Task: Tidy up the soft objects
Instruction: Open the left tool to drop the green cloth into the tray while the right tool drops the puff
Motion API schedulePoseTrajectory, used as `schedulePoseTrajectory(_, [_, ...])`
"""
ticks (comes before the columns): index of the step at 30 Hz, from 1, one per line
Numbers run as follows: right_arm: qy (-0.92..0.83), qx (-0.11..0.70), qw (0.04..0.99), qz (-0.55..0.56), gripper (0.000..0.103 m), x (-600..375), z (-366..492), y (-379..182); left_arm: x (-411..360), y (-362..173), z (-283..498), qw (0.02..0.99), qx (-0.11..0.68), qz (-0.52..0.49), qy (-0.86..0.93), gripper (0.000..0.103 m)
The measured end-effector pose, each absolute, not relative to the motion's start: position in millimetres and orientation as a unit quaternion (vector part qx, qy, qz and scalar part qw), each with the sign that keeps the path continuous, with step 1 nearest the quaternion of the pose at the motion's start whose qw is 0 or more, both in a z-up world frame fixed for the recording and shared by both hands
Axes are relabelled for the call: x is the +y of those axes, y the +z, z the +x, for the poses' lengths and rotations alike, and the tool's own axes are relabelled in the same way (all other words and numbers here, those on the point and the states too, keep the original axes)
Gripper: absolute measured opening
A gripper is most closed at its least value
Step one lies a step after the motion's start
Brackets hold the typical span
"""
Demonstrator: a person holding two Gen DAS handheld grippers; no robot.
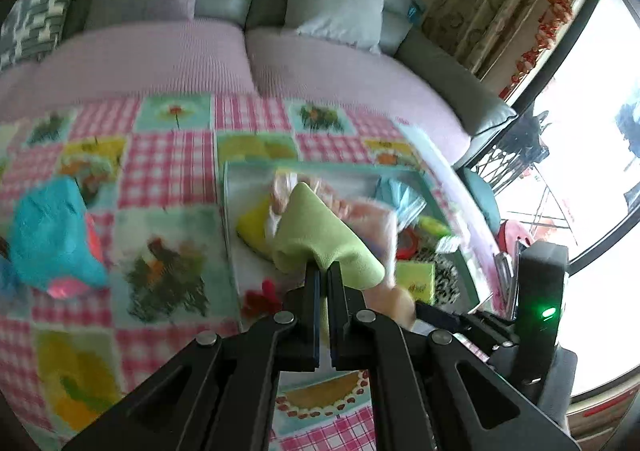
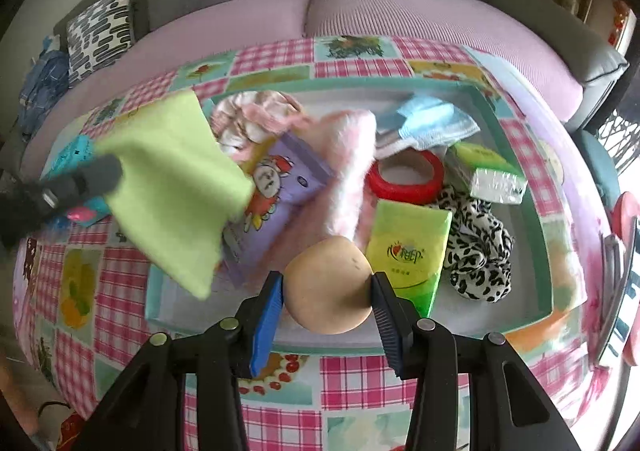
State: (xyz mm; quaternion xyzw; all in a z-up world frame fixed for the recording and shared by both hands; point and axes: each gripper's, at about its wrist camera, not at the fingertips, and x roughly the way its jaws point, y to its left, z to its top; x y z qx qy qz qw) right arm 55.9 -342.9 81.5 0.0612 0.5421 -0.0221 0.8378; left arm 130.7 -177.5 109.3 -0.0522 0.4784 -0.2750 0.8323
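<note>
My left gripper [image 1: 323, 271] is pinched nearly closed on a light green fleece cloth [image 2: 172, 187], held above the left end of the shallow teal-rimmed tray [image 2: 546, 251] on the checked worktop [image 2: 360, 375]. Near the tray's front edge, my right gripper [image 2: 328, 287], half open, clamps a round beige foam ball [image 2: 326, 285].

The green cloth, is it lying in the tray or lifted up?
Lifted. The left gripper pinches one edge of the green cloth, which hangs in the air over the tray.

Daylight glared white through window [image 1: 592, 155] at right; motion blur smeared tablecloth [image 1: 168, 171]; fisheye edges bent, dark
</note>
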Motion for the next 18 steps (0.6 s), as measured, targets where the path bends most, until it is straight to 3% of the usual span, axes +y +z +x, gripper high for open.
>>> schedulePoseTrajectory(14, [-0.03,0.536,0.843,0.032,0.051,-330.3,53.8,80.1,-164.4,55.6,127.5,0.818,0.525,-0.05,-0.228,0.004])
schedulePoseTrajectory(17, [-0.029,0.533,0.845,0.035,0.054,-330.7,52.5,83.7,-158.2,57.3,123.1,0.817,0.531,-0.044,-0.221,0.023])
schedulePoseTrajectory(18, [-0.028,0.533,0.845,0.035,0.056,-330.5,52.1,84.6,-156.7,59.0,120.2,0.819,0.53,-0.038,-0.219,0.036])
